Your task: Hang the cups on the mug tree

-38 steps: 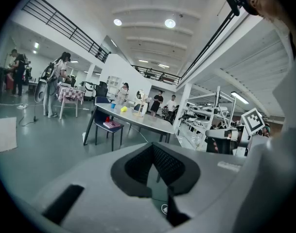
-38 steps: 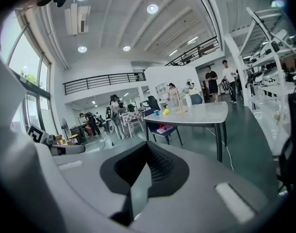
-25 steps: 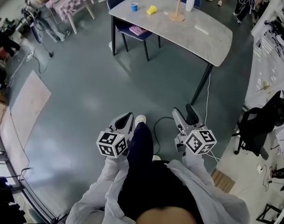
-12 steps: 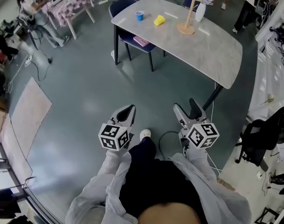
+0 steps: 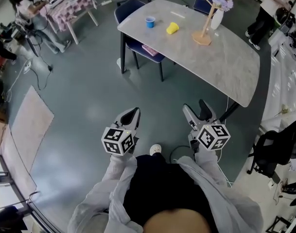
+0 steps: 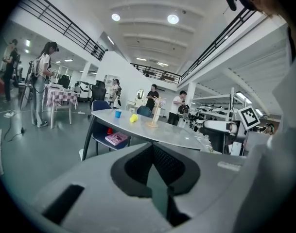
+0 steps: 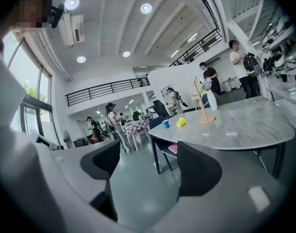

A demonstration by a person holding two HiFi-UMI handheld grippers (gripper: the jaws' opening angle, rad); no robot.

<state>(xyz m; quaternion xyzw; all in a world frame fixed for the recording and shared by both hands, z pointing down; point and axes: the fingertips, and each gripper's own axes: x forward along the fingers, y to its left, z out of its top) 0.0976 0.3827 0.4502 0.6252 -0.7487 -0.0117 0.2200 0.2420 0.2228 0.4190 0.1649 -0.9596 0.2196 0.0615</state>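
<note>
Far ahead on the grey table (image 5: 230, 67) stand a blue cup (image 5: 149, 22), a yellow cup (image 5: 172, 28) and a wooden mug tree (image 5: 205, 30) with a white cup (image 5: 216, 18) hanging on it. Both grippers hover over the floor, well short of the table. My left gripper (image 5: 130, 116) is shut with nothing in it. My right gripper (image 5: 200, 114) has just been opening and stands open with nothing between its jaws. The right gripper view shows the blue cup (image 7: 165, 124), the yellow cup (image 7: 180, 122) and the mug tree (image 7: 203, 106) in the distance.
A dark blue chair (image 5: 138, 38) with a pink book (image 5: 150, 50) is tucked at the table's near left side. A checkered table (image 5: 70, 4) with people stands far left. A black office chair (image 5: 271, 149) and benches line the right. A cable (image 5: 174, 154) lies by my feet.
The person has walked toward the table, which now sits lower and larger in the head view. Both grippers travelled along, held at the same height.
</note>
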